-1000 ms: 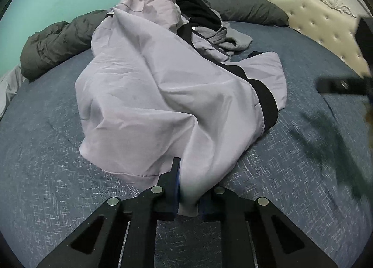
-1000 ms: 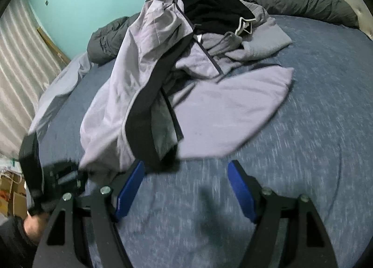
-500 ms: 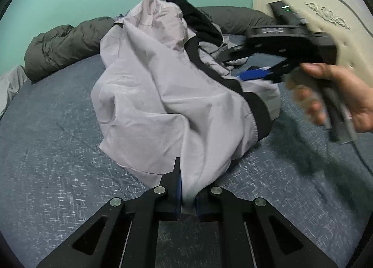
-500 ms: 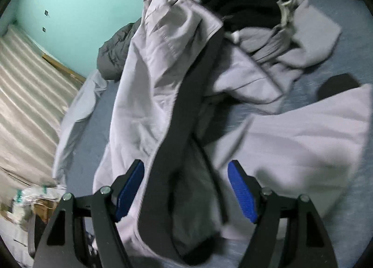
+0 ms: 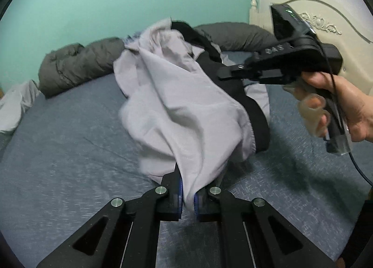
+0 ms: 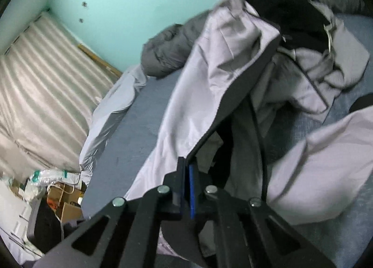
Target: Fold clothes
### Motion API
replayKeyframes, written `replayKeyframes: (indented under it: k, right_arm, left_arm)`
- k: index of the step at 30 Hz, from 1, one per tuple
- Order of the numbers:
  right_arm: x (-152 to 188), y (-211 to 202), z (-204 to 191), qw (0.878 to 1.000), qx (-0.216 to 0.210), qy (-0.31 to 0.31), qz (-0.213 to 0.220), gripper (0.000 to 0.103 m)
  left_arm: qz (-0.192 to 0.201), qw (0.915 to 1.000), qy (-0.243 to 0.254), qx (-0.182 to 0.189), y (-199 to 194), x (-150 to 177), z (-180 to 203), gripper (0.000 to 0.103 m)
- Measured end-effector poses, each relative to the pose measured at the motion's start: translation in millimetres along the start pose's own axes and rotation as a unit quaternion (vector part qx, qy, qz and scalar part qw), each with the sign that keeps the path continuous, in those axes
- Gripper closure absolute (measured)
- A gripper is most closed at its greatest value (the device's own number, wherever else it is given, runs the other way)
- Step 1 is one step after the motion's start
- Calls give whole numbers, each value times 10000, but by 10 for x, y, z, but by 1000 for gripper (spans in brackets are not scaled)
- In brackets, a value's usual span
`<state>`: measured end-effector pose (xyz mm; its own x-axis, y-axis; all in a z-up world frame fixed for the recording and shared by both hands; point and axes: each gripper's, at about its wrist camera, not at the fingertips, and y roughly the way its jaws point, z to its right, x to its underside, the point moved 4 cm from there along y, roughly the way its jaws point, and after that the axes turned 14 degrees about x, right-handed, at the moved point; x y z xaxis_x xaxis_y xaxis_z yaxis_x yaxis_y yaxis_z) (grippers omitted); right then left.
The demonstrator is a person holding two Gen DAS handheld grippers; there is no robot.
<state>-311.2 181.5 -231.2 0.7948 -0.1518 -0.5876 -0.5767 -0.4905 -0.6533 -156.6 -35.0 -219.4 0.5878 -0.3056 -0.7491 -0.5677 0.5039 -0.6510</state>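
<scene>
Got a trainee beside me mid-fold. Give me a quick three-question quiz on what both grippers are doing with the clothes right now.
1. True or false: the left gripper is shut on the lilac garment.
2. What does the right gripper pinch? A) the grey duvet B) the garment's dark band C) nothing
3. Fill in: the clothes lie on a ____ bedsheet.

Key: 1 true; 2 B; 3 blue.
</scene>
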Motion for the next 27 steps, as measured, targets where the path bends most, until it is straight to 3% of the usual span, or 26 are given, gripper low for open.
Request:
replayKeyframes:
  k: [9,13,17,19,23,27]
  right_arm:
    - [221,-1223,-829,9968,-324,-483,550,101]
    - [585,-1660,-1211,9948,-620,-562,579,101]
    - [966,-1779,-1344,9947,-754,-539,453,101]
    - [1082,-1730,-1337,9958,-570,-615,371,99]
    - [1170,-1567,-1118,9973,67,-698,206,86]
    - [1195,-1462,-726,9909,966,-914,189,64]
  left_arm:
    - [627,9979,75,-126,-1218,-204,217,97]
    - [864,9960,92,-214,-1749,-144,261,97]
    - [808,9963,-33,-282,-1988,45,174,97]
    - [662,9972,-212,-257,-1964,171,74,97]
    - [425,9972,-530,-310,-1832,373,-141,97]
    - [276,9960,-796,-311,-1664,530,-327,97]
